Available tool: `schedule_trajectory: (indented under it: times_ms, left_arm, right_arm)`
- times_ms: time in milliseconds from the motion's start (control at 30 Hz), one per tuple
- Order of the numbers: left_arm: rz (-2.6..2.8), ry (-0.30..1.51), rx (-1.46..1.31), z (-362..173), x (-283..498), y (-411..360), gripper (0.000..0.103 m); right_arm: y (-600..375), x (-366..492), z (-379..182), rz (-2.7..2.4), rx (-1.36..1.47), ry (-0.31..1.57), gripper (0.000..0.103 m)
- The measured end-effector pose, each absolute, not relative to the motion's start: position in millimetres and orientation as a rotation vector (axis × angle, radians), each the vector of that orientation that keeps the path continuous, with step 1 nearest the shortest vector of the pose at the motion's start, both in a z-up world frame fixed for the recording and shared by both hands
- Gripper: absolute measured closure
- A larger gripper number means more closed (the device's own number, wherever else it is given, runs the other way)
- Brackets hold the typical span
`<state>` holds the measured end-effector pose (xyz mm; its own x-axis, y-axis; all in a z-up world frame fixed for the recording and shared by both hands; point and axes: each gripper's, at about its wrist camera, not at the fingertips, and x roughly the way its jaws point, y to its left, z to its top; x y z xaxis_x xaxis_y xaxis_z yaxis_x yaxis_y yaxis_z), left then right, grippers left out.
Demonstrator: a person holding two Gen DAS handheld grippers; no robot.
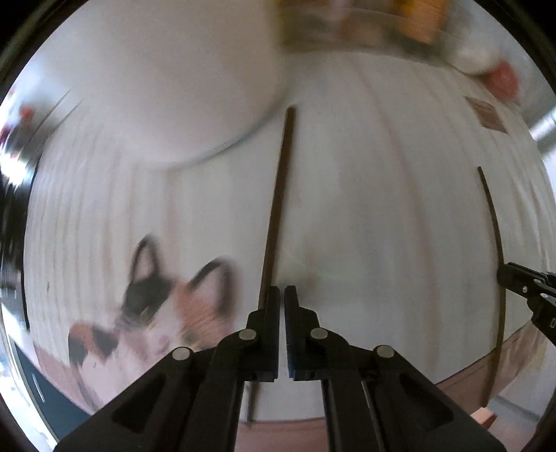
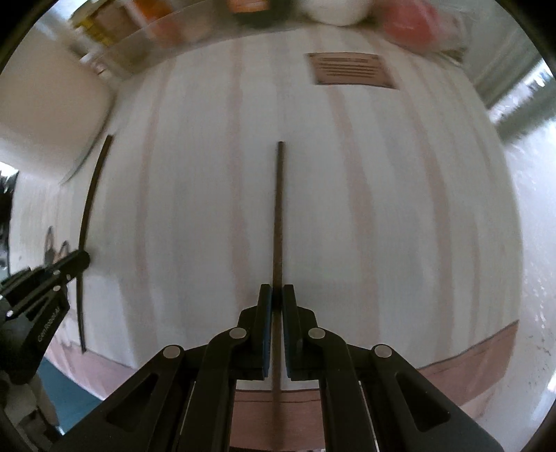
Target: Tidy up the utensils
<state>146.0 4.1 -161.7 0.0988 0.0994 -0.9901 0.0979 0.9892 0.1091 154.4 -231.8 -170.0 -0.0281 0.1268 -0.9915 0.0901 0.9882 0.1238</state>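
Item: two dark chopsticks on your striped placemat (image 2: 382, 208).

Right gripper (image 2: 277, 295): clamped on the right chopstick (image 2: 279, 208), which runs toward 12 o'clock.

Left gripper (image 1: 282, 297): jaws together, apparently empty; the left chopstick (image 1: 278, 194) passes just beside its left finger at 11 o'clock.

Progress: judged early, since the sticks lie well apart and unpaired.

Surroundings: white plate (image 1: 156, 87) at 10 o'clock touches the stick's tip; cat print (image 1: 163, 306) at 8 o'clock; blurred clutter along the far edge.

Cat picture (image 1: 156, 309) smeared by blur; shelf clutter (image 2: 166, 21) unreadable.
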Motion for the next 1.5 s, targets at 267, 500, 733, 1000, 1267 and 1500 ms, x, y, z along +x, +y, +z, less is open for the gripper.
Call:
schedule_trajectory:
  times_ms: [267,500,733,1000,1267,1500]
  left_arm:
    - [0.127,1.49,0.038,-160,133,69,0.102]
    - [-0.012,1.441,-0.058,-136,140,110,0.093]
    - [-0.126,1.397,0.223,-136,193,80,0.046]
    - [-0.167,1.412,0.382,-164,222,56,0.048]
    - [-0.192,1.418,0.353,-169,216,58,0.097]
    - [-0.121,1.456,0.215,-164,193,74,0.097]
  right_arm:
    - [-174,155,-166,0.16,0.095,1.611,0.097]
    - [-166,169,-166,0.141,0.109,1.633,0.097]
    - [-202,182,-183,0.112,0.145,1.641,0.097]
    - [-215,184,-184,0.089,0.176,1.643,0.097]
    - [-213,179,-185,0.075,0.183,1.642,0.097]
    - [-210,179,-183,0.071,0.158,1.643,0.097]
